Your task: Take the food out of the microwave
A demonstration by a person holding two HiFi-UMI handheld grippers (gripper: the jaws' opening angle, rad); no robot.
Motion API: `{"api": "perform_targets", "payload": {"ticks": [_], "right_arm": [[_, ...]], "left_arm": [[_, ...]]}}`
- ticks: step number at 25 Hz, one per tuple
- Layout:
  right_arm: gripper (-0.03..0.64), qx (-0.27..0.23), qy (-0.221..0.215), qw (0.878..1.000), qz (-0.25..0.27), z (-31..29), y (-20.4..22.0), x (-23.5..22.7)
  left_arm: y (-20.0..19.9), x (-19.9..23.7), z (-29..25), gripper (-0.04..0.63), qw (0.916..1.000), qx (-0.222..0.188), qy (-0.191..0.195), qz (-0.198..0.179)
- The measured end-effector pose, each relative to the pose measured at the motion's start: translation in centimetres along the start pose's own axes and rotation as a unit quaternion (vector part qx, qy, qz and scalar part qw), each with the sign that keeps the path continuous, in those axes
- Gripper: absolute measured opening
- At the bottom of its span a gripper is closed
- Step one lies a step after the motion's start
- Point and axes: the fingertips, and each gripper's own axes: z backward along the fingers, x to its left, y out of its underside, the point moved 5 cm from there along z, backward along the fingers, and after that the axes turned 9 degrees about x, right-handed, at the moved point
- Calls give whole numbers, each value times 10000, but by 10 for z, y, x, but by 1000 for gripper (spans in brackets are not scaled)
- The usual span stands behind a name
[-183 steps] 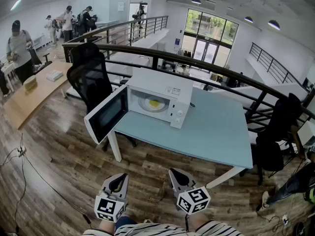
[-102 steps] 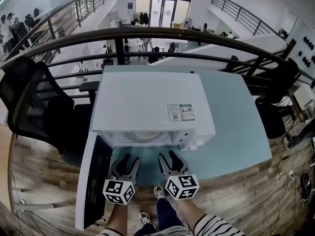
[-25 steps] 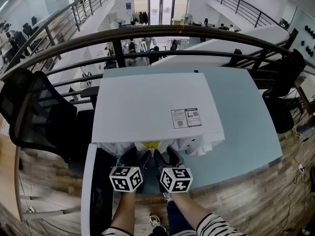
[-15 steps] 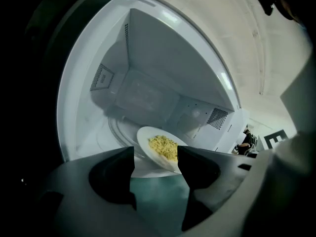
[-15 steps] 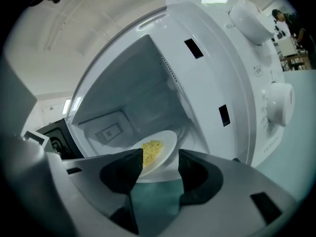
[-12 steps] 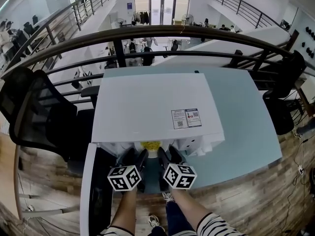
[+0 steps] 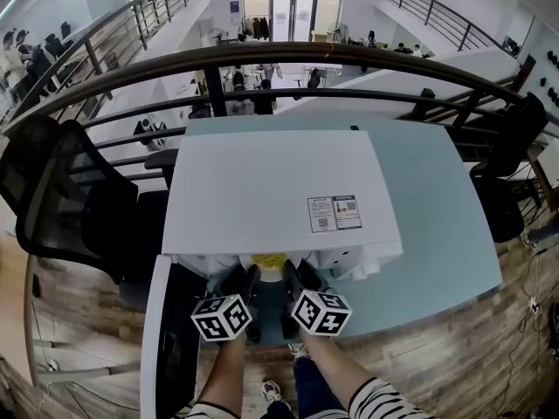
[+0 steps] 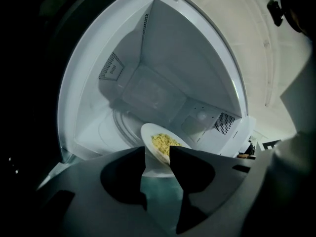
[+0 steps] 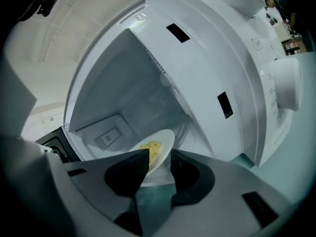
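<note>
A white plate of yellow food sits at the front of the open microwave. Only the food's near edge peeks out under the microwave top in the head view. My left gripper is rolled, and its jaws are closing on the plate's near left rim, one over the food side and one under. My right gripper does the same on the plate at its right rim. Both grippers reach into the opening side by side, left gripper and right gripper.
The microwave door hangs open at my left. The microwave stands on a light blue table. A black chair is at the left, and a dark railing runs behind. The control knob is right of the opening.
Over the earlier frames I came up to the microwave and both grippers reached into its opening. In the last second the marker cubes rolled a little and stayed in place.
</note>
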Motion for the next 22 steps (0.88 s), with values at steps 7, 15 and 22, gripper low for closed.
{"api": "perform_targets", "payload": {"ticks": [7,15,22], "right_arm": [[130,85,86,9999,8,3,2,-1],[106,18,-8,10000,-62,23,5,3],[104,-53,-62,10000,34,51,10,16]], "left_arm": [[5,-2,-1,132,9998,12,13,216],[11,-11,16,112,9995,-62,94,297],[17,-25,44,109,9995,-175,144,238]]}}
